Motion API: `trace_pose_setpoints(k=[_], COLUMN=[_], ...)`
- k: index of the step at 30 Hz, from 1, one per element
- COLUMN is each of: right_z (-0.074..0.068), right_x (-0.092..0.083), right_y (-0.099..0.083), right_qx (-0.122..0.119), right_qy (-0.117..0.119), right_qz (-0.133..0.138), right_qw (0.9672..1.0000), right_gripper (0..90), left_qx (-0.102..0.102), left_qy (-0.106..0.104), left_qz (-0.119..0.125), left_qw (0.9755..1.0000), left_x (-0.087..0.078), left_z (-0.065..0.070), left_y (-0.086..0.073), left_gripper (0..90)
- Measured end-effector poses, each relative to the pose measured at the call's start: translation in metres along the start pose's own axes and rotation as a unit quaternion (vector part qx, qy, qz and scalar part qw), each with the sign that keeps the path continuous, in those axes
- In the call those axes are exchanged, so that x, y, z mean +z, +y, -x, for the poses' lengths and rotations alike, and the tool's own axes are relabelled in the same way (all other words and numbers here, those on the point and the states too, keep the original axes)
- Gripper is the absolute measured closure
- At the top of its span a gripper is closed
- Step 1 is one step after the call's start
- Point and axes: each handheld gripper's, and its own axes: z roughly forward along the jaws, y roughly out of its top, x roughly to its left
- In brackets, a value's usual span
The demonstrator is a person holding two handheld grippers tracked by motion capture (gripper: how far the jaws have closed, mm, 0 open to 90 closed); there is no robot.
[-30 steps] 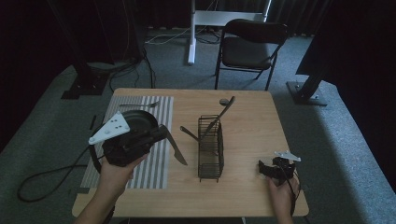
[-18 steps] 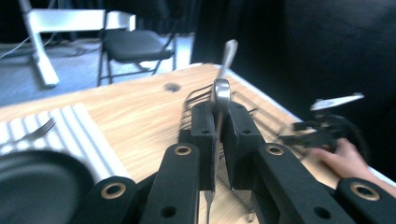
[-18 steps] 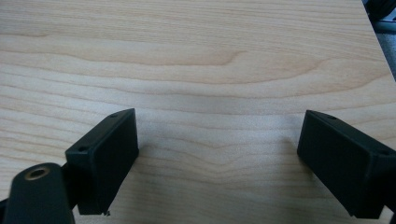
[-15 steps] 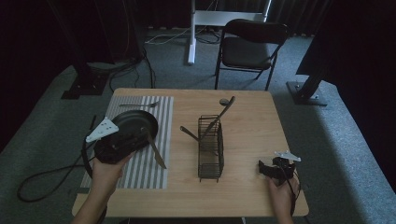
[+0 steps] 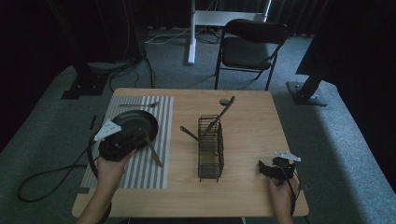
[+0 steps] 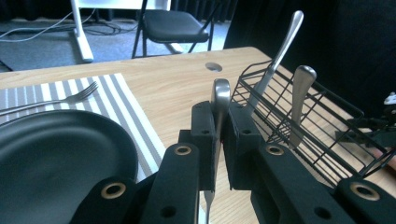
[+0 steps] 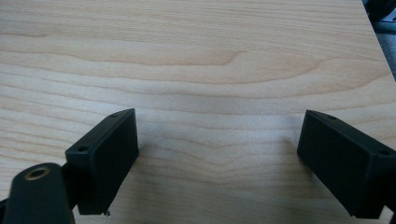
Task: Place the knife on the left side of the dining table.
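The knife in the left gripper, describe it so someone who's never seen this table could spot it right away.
Start at the striped placemat on the table's left side and find the black plate. Just right of the plate, the left gripper is shut on a silver knife that slants over the mat. Unlike the cutlery standing in the wire basket, it is clamped between black jaws.

We see a dim high view: black surroundings, with soft light falling on the wooden table (image 5: 252, 135). The left claw (image 6: 219, 140) view is brighter, its near jaws blurred, pale glare on cutlery handles. The right claw (image 7: 217, 158) view is evenly lit, with soft shadows beneath the jaws.
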Motion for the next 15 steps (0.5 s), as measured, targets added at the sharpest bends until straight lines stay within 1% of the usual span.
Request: trace_pose_setpoints(k=[2, 3, 6, 11, 12, 15], right_z=[0.000, 0.000, 0.000, 0.000, 0.000, 0.000], right_x=[0.000, 0.000, 0.000, 0.000, 0.000, 0.000], right_y=[0.000, 0.000, 0.000, 0.000, 0.000, 0.000], right_qx=[0.000, 0.000, 0.000, 0.000, 0.000, 0.000], right_qy=[0.000, 0.000, 0.000, 0.000, 0.000, 0.000], right_qz=[0.000, 0.000, 0.000, 0.000, 0.000, 0.000], right_qw=[1.0000, 1.0000, 1.0000, 1.0000, 1.0000, 1.0000], right_gripper=[11.5, 11.5, 11.5, 11.5, 11.5, 11.5], left_qx=[-0.003, -0.017, -0.017, -0.016, -0.017, -0.022], left_qy=[-0.003, -0.006, -0.004, -0.003, -0.008, -0.013], left_qz=[0.002, -0.001, 0.002, -0.002, -0.004, -0.008], left_qw=[1.0000, 0.9998, 0.9999, 0.9999, 0.9998, 0.9996], left_x=[0.002, 0.005, 0.005, 0.000, -0.006, -0.014], left_z=[-0.002, -0.004, -0.005, -0.004, -0.006, -0.010], left_y=[-0.002, -0.004, -0.006, -0.007, -0.010, -0.014], left_gripper=[84.0, 84.0, 84.0, 83.9, 83.9, 83.8])
